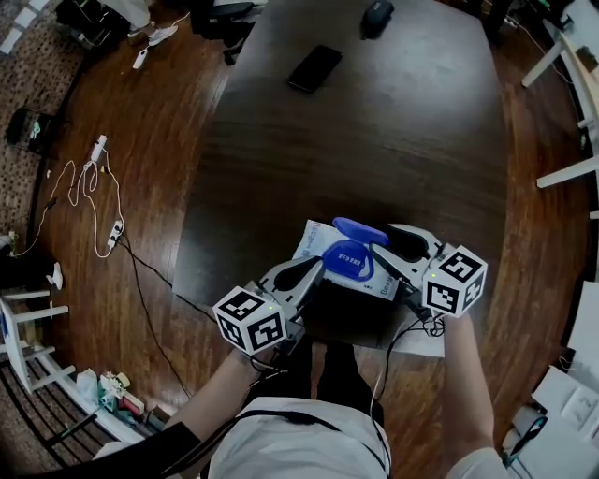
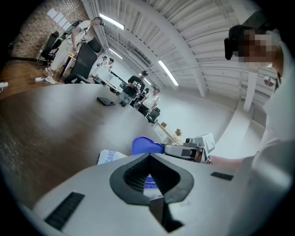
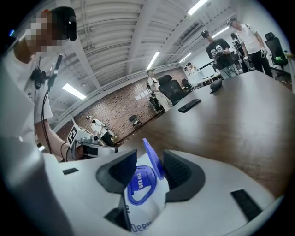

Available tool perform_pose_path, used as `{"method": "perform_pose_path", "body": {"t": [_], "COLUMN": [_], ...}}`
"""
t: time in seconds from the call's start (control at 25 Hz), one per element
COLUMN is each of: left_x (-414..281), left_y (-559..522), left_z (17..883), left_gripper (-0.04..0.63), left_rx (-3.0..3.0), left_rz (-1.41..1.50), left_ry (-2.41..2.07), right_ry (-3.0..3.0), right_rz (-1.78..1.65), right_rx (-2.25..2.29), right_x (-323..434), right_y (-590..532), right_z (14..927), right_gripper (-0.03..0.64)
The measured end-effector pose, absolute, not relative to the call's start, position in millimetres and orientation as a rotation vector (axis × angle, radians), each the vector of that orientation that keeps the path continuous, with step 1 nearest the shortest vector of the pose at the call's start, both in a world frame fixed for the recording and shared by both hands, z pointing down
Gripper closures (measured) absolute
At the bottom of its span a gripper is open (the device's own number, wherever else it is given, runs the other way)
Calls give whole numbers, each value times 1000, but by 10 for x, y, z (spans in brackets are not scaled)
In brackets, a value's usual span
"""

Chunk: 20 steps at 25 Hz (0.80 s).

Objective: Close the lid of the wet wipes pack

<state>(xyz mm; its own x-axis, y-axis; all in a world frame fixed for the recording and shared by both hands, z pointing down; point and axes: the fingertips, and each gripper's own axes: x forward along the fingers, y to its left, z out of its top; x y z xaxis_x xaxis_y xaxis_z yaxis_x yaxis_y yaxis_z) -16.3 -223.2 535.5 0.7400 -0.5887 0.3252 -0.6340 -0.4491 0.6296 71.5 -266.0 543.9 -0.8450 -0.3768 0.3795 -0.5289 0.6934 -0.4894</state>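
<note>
Pack (image 1: 316,245) flat on table (image 1: 374,140), at near edge, close to person. Lid (image 1: 358,230) stands open above blue ring.

Left hand-held gripper (image 1: 312,269) clenched, tips together at pack's left end; likely pinning pack against sliding.

Right hand-held gripper (image 3: 150,161) released, jaws apart either side of lid, not squeezing it; placed, I judge, to tip lid down.

Right gripper view alone shows gap round lid. Head view alone shows both grippers flanking pack. Left gripper view shows closed tips, not whether film is pinched.

- Hidden beneath left claw (image 1: 316,269) and right claw (image 1: 376,253): 6 o'clock edge of wet wipes pack (image 1: 315,239).
- Print on the pack: too small to read.
- At 12 o'clock, dark object (image 1: 377,16): too small to identify.
</note>
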Motion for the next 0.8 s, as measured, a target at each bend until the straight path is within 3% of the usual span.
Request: {"method": "perform_pose_path", "body": {"t": [0.8], "left_x": [-359], "left_y": [-2043], "left_z": [5153], "left_gripper": [597], "left_rx": [2236], "left_rz": [64], "left_ry": [-910], "right_ry": [-2670], "right_rz": [824], "right_rx": [780], "right_x": [508], "right_y": [-2240], "right_z": [5175], "right_gripper": [449]}}
